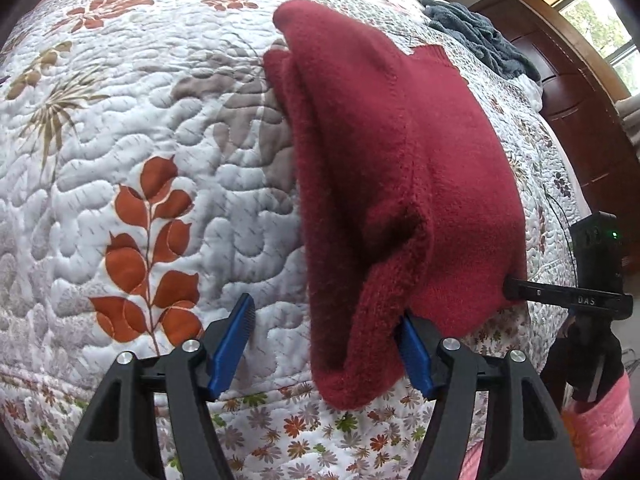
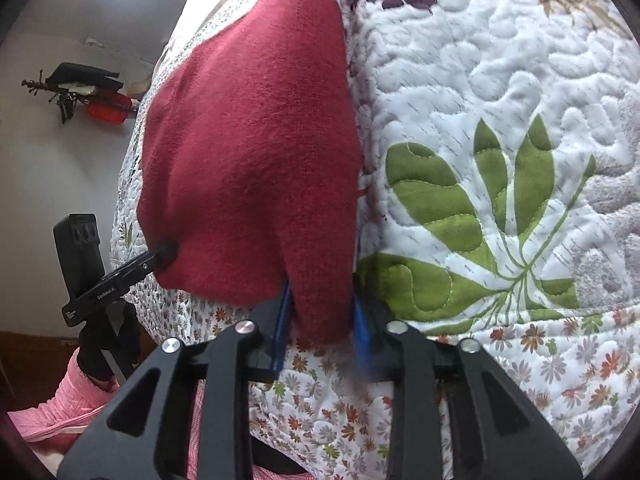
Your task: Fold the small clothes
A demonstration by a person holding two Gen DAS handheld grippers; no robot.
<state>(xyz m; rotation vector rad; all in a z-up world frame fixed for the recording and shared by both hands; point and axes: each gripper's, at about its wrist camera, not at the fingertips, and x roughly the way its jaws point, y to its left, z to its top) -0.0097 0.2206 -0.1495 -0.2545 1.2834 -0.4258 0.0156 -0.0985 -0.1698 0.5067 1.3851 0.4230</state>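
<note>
A dark red knitted sweater [image 1: 400, 168] lies folded lengthwise on the floral quilt [image 1: 140, 120], with its near end raised off the bed. My left gripper [image 1: 326, 348] is open. The sweater's thick folded end fills the right half of its gap and rests against the right blue pad [image 1: 414, 354]. In the right wrist view the same sweater [image 2: 248, 152] runs away from me, and my right gripper [image 2: 320, 332] is shut on its near corner. Each view shows the other gripper from the side, its finger tip at the sweater's edge: the right gripper [image 1: 510, 285] and the left gripper [image 2: 164, 254].
A grey-blue fleece blanket [image 1: 476, 36] is bunched at the far end of the bed by a dark wooden headboard [image 1: 580, 128] and a window [image 1: 600, 20]. A person's pink sleeve [image 2: 60, 408] is at the bed's near edge. Dark items hang on the white wall [image 2: 80, 88].
</note>
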